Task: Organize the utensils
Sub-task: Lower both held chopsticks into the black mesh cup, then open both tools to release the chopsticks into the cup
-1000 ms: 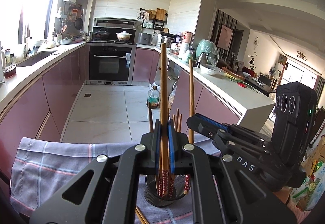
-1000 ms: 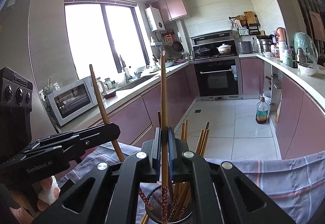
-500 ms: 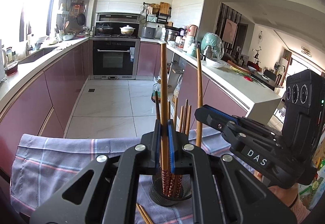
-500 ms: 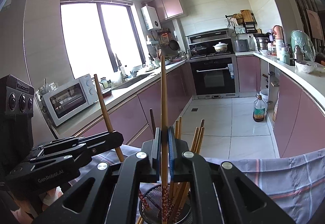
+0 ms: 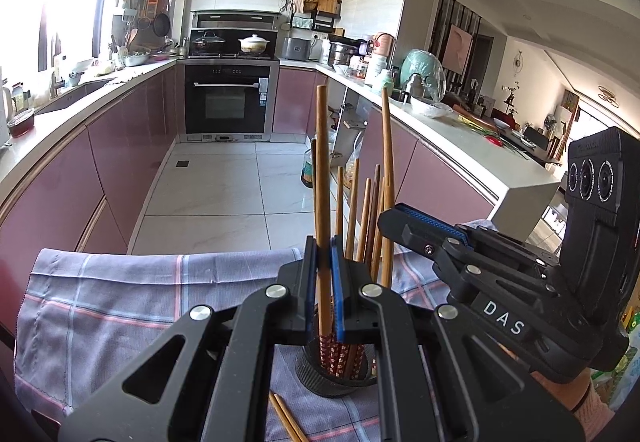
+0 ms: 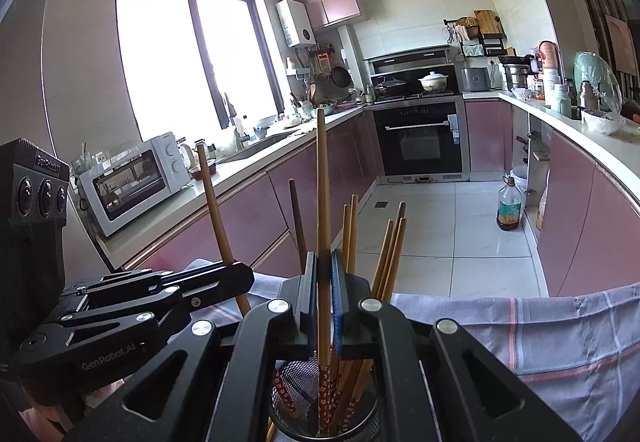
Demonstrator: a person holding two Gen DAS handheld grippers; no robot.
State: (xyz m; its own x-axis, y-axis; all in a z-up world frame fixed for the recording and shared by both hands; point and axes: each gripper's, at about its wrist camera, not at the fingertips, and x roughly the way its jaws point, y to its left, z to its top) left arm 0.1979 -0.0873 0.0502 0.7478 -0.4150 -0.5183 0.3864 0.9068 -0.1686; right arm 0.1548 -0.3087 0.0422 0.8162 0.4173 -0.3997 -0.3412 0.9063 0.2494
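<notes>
Both the left claw [image 5: 324, 282] and right claw [image 6: 324, 302] pinch a chopstick [image 5: 322, 169] tight over the cup [image 6: 324, 418]; its bottom seems hidden, so letting go crooked could tip the cup.

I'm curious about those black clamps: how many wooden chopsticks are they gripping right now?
2. One long brown wooden chopstick stands clamped in the left gripper, a second chopstick in the right gripper; both lower ends reach into the black mesh holder.
</notes>
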